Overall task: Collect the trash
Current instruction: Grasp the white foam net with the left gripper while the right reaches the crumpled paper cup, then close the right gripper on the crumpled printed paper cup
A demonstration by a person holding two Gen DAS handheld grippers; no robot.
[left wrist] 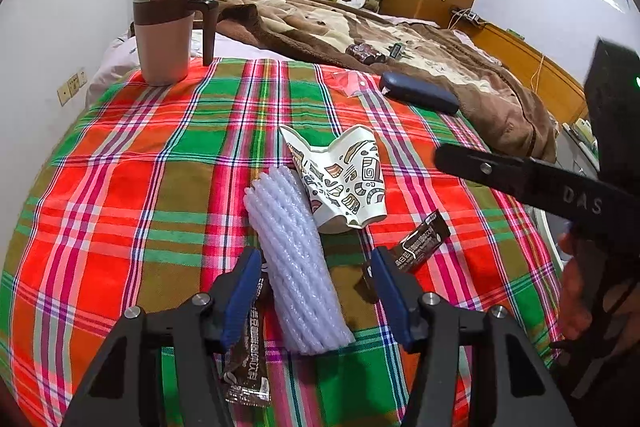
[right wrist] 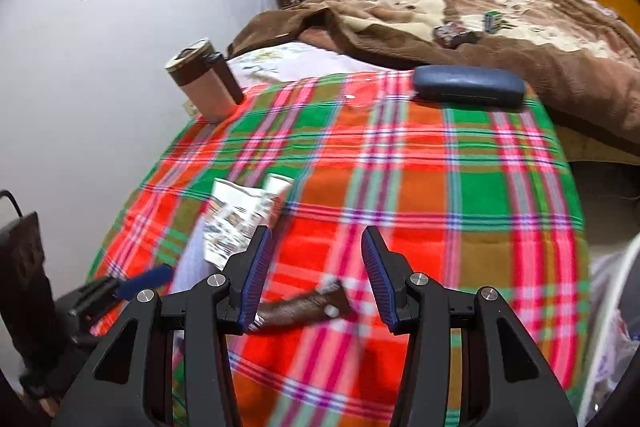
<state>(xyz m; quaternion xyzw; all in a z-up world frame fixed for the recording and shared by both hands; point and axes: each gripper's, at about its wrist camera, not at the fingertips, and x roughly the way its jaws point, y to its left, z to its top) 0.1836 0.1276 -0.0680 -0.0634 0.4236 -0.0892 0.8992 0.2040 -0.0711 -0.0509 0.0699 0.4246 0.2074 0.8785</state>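
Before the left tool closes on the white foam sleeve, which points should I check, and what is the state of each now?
1. Foam sleeve between left tool pads: ok.
2. Pads pressing on it: not ok, gaps on both sides.
3. Brown sachet clear of the left pad: not ok, it lies under it.
4. Crushed paper cup clear of the sleeve: not ok, touching.
5. Right tool empty: ok.
6. Trash bag reachable: cannot tell.
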